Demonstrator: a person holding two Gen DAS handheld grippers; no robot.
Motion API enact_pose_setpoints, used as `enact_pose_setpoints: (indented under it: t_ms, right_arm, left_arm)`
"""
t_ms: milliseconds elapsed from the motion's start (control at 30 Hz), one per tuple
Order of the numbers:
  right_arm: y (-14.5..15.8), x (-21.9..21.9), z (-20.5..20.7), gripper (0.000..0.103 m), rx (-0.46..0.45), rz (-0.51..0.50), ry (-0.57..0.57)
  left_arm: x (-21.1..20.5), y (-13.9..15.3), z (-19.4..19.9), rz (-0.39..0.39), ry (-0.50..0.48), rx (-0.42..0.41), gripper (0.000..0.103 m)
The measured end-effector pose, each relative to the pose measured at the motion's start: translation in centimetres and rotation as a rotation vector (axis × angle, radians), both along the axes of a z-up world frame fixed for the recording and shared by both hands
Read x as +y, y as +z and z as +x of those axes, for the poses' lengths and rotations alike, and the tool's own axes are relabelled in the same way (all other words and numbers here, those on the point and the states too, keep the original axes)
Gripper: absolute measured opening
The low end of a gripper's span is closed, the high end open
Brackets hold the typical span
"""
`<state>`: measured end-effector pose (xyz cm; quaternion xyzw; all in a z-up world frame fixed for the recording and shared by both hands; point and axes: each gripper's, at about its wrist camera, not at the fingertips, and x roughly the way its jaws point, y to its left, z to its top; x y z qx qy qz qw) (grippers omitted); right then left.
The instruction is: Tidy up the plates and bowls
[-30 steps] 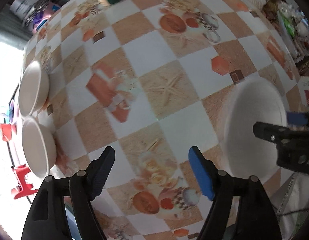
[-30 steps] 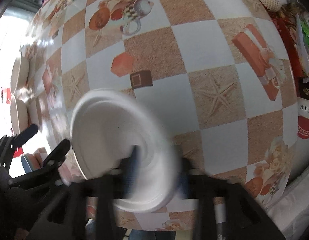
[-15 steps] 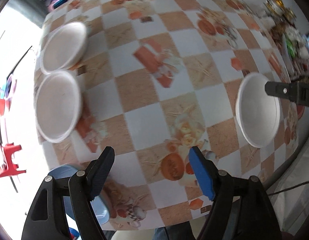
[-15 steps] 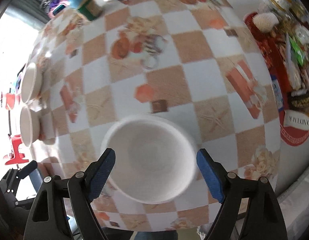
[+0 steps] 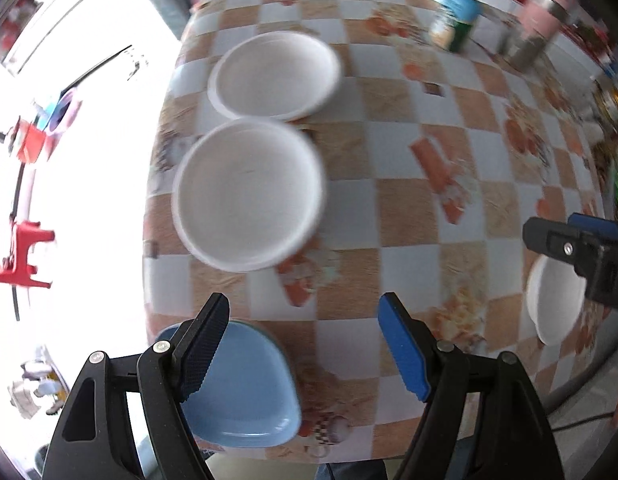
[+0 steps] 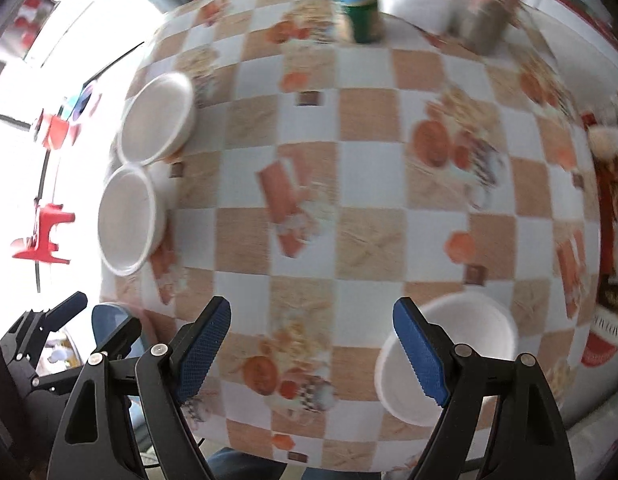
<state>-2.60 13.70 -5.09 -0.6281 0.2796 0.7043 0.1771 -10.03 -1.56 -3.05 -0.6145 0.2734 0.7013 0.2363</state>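
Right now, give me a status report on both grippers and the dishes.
Left gripper open, empty, over blue dish. Right gripper open, empty, white bowl beside its right finger. Two white bowls far left, nothing between.

black hand-held gripper frame, blue ribbed finger pads, silver screws

Far left edge: you have two bowls side by side on the worktop, rims touching.
Near left corner: a dish under your left fingers.
Near right: a third bowl by your right fingers.
Far edge: a bottle and a jar stand side by side.
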Motion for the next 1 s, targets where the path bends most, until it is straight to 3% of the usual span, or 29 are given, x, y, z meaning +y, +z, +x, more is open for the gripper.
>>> enact_pose_setpoints:
  t_ms: [333, 567, 1000]
  right_arm:
    - [-0.9, -4.1, -6.7, 0.085, -0.017, -0.013, 0.114]
    - [-2.4, -6.2, -10.5, 0.085, -0.037, -0.026, 0.168]
    - [-7.5, -7.0, -14.9, 0.085, -0.116, -0.028, 0.166]
  left_arm:
    - [-4.1, -0.1, -5.6, -0.018, 0.159, 0.032, 0.08]
    - [-5.3, -1.7, -9.0, -0.049, 0.227, 0.037, 0.08]
    - [-4.9, -5.6, -13.4, -0.096, 0.263, 0.068, 0.08]
